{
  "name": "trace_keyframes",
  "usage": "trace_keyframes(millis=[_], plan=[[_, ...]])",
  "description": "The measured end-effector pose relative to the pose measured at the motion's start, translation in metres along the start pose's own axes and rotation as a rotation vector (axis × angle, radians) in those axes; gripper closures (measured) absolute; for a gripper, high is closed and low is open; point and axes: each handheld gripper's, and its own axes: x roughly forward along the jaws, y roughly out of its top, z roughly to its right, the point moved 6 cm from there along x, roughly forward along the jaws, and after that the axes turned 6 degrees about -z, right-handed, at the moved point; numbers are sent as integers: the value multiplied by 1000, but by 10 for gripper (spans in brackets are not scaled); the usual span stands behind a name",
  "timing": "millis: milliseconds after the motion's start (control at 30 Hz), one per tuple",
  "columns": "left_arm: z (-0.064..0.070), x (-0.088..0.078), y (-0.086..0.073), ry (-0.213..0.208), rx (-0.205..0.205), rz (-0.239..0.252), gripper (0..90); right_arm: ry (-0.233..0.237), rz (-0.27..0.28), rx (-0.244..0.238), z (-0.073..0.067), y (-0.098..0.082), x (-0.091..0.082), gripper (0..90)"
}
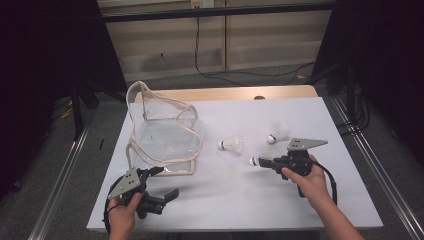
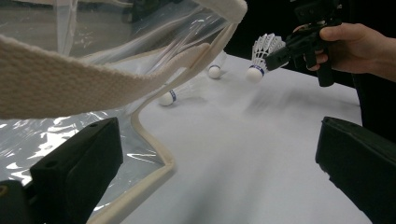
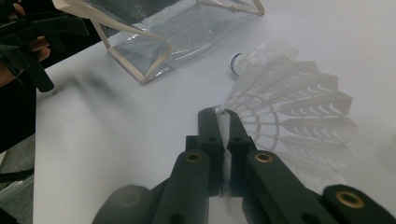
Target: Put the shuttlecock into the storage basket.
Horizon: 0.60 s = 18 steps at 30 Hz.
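The right claw (image 3: 223, 116) is clamped on a shuttlecock (image 3: 299, 116). Its two jaws pinch the thin edge of the white feather skirt, and the skirt fans out to one side of them. In the high view the right claw (image 1: 266, 162) is held above the counter (image 1: 225, 200), and the shuttlecock (image 1: 254, 161) sticks out from its tip with the round white end pointing toward the bag (image 1: 165, 130). The hand (image 1: 310, 182) around this claw comes in from the near edge of the counter.

Two more shuttlecocks lie on the counter. One (image 1: 231, 145) is between the bag and the held shuttlecock. The other (image 1: 278, 133) is farther from the bag, just behind the right claw.

The bag is clear plastic with cream cloth edges. It stands open on the counter, well apart from the right claw.

The left claw (image 1: 162, 182) is near the front corner of the bag. Its jaws are wide apart with nothing between them. In the left gripper view one jaw is right next to the bag's cream edge (image 2: 154, 140); whether it touches I cannot tell. The other jaw is out over bare counter.
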Motion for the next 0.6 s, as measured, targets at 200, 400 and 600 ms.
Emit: trace_keyframes(millis=[200, 400, 600], plan=[[-1, 0, -1, 3, 1, -8, 8, -11, 3, 10, 4, 1, 1, 892], [0, -2, -1, 1, 1, -5, 8, -17, 1, 7, 7, 6, 2, 892], [1, -3, -2, 5, -1, -7, 8, -22, 8, -4, 7, 14, 2, 892]])
